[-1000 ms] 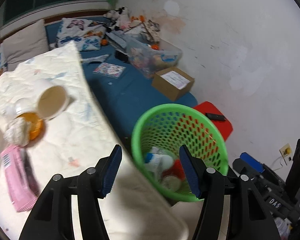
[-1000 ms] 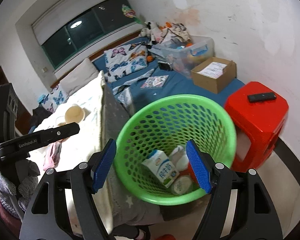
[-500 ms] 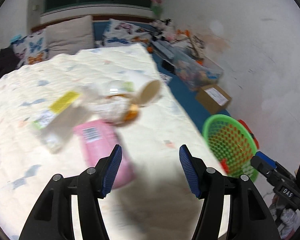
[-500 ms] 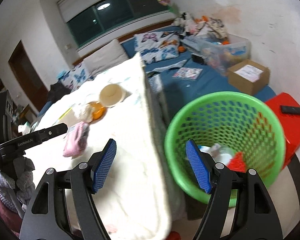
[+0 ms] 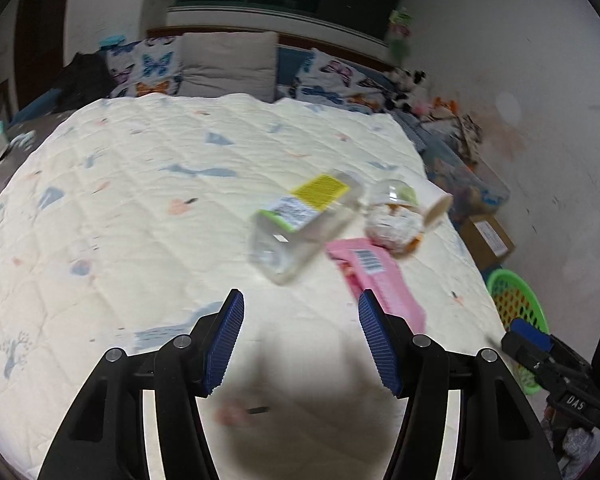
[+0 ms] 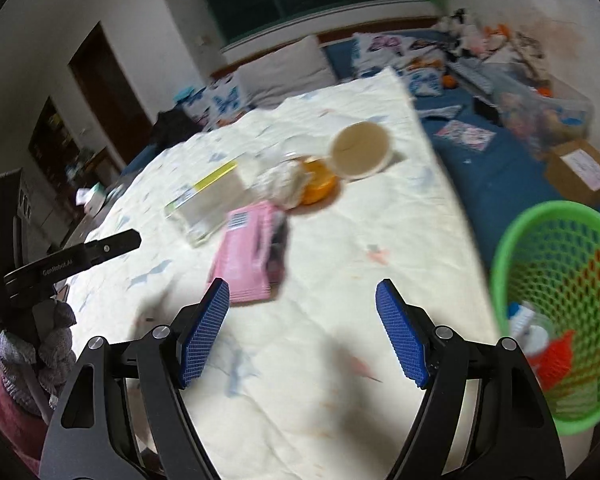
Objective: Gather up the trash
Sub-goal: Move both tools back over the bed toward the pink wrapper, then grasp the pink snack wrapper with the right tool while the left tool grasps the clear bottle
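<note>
Trash lies in a cluster on the cream quilt (image 5: 140, 208): a clear plastic bottle (image 5: 300, 224) with a yellow-green label, a pink packet (image 5: 376, 276), a crumpled white wrapper (image 5: 392, 224) on an orange lid and a paper cup (image 5: 434, 204) on its side. The right wrist view shows the same bottle (image 6: 208, 208), packet (image 6: 252, 256), orange lid (image 6: 320, 188) and cup (image 6: 360, 152). My left gripper (image 5: 300, 336) is open and empty, just short of the bottle. My right gripper (image 6: 302, 332) is open and empty, near the packet. A green basket (image 6: 556, 264) holding trash stands right of the bed.
Pillows (image 5: 228, 66) line the bed's far end. A cardboard box (image 6: 584, 170) and a clear storage bin (image 6: 540, 108) sit on the blue mat (image 6: 496, 168) to the right. The other gripper's body shows at the left (image 6: 60, 264) of the right wrist view.
Both grippers swung left from over the green basket to over the bed. The trash cluster now lies ahead of the fingers. Both stayed open and empty.
</note>
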`<control>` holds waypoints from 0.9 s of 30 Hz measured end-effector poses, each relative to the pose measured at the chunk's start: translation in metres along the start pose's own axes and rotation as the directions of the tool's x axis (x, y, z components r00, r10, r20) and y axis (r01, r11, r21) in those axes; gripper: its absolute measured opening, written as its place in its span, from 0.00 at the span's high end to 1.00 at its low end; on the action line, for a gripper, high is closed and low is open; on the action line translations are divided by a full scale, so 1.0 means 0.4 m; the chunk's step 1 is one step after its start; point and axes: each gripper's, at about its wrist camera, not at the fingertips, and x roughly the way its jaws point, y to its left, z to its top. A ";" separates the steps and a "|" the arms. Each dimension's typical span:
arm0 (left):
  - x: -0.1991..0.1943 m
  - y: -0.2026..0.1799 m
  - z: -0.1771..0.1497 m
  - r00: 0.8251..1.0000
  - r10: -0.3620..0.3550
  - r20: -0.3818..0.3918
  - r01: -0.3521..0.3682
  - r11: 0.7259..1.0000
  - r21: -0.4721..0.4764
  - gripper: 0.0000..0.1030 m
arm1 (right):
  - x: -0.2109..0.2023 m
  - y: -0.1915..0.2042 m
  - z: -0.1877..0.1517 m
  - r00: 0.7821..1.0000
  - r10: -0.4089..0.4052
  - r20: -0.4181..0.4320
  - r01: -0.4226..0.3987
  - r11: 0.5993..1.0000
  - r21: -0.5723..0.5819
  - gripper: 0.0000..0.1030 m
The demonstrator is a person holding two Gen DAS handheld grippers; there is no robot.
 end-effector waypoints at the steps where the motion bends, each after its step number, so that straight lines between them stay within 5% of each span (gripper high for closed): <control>1: -0.001 0.012 -0.001 1.000 0.004 0.001 -0.004 1.000 -0.009 0.44 | 0.015 0.013 0.004 1.000 0.012 -0.011 -0.012 1.000 -0.008 0.26; 7: 0.002 0.078 -0.011 1.000 0.016 -0.001 -0.016 0.998 -0.058 0.44 | 0.116 0.084 0.042 0.996 0.052 -0.071 -0.055 0.997 -0.048 0.25; 23: 0.011 0.167 -0.008 1.000 0.028 -0.008 -0.028 0.993 -0.116 0.44 | 0.330 0.141 0.089 0.984 -0.032 -0.174 0.008 0.990 -0.138 0.25; 27: 0.007 0.164 0.006 1.000 0.029 0.002 -0.029 0.995 -0.098 0.44 | 0.357 0.154 0.080 0.979 -0.079 -0.190 0.046 0.984 -0.171 0.38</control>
